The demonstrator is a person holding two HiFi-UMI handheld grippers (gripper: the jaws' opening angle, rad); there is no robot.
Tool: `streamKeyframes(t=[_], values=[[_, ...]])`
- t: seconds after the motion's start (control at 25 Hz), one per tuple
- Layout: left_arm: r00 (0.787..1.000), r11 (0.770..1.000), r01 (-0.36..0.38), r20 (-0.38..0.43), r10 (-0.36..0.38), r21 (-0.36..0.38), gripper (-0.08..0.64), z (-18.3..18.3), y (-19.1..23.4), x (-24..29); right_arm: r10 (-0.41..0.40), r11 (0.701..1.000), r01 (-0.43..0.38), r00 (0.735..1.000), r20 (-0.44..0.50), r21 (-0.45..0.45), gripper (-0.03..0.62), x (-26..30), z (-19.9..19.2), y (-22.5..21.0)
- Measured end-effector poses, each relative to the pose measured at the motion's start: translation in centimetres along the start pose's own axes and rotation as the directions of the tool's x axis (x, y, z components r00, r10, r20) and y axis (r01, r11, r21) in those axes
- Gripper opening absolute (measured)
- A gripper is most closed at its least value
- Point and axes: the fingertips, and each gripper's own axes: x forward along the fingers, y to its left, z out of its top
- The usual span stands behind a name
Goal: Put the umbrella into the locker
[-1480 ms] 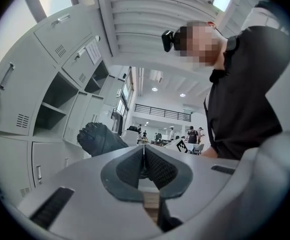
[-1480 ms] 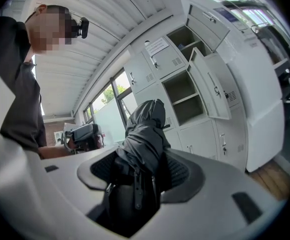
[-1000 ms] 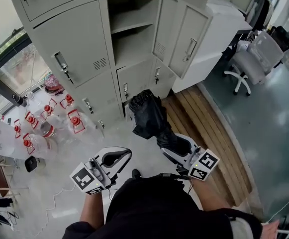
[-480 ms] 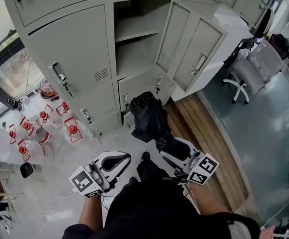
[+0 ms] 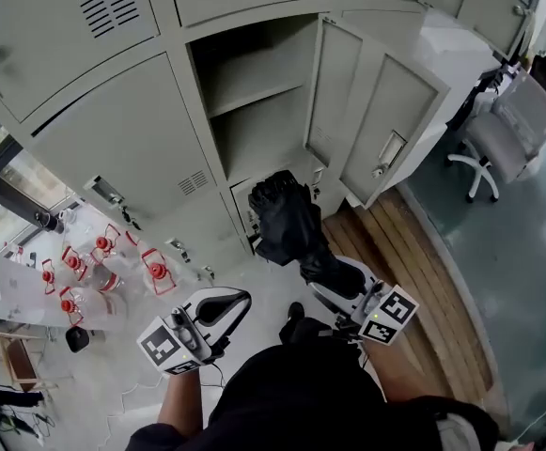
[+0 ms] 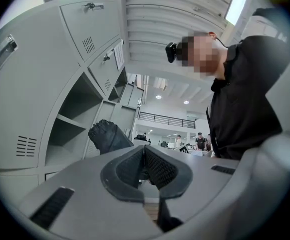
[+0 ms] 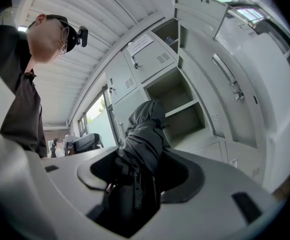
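While the person stands facing the grey locker [image 5: 122, 144], a cluster of clear bottles with red caps [image 5: 103, 261] sits on the pale floor [image 5: 113, 383] at the lower left of the head view. Just right of them, low in the frame, the left gripper [image 5: 224, 303] points up toward the locker, its marker cube [image 5: 164, 344] nearest the person's body. In the left gripper view its jaws [image 6: 144, 156] are pressed together at the tips with nothing between them.

At the centre of the head view one compartment [image 5: 263, 134] stands open, with a shelf [image 5: 254, 92] across it and both levels bare. Its door [image 5: 385, 111] is swung out to the right.

The umbrella [image 5: 287, 219] is black, folded and wrapped. It hangs in the air in front of the locker, outside it, with its bunched far end over the small closed door below the open compartment. The right gripper [image 5: 334, 275] holds its near end. In the right gripper view the jaws [image 7: 135, 176] are clamped on the umbrella's dark lower part, and the fabric [image 7: 145, 129] rises from them toward the open compartment.

Right of this gripper, wooden boards [image 5: 423, 280] run along the foot of the locker. At the far upper right, a white office chair [image 5: 512, 130] stands on a green floor.
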Motion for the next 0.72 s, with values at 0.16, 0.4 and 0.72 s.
streamKeyframes(t=[0.16,0.4,0.72], values=[[0.999,0.998,-0.025,-0.032,0.027,0.065,0.020,1.0,2.5,2.9,0.014,1.000,-0.014,1.000,0.010,-0.016,0.259,1.2,2.2,-3.2],[0.996,0.991,-0.073,-0.045,0.078,0.112,0.020,2.2,6.2,6.5,0.033,0.995,-0.031,0.999,0.029,-0.090,0.259,3.1,5.5,-6.9],[0.997,0.979,-0.081,0.019,0.079,0.186,0.020,5.0,9.6,9.1,0.056,0.973,-0.040,0.996,0.064,-0.226,0.259,6.3,9.2,-9.6]])
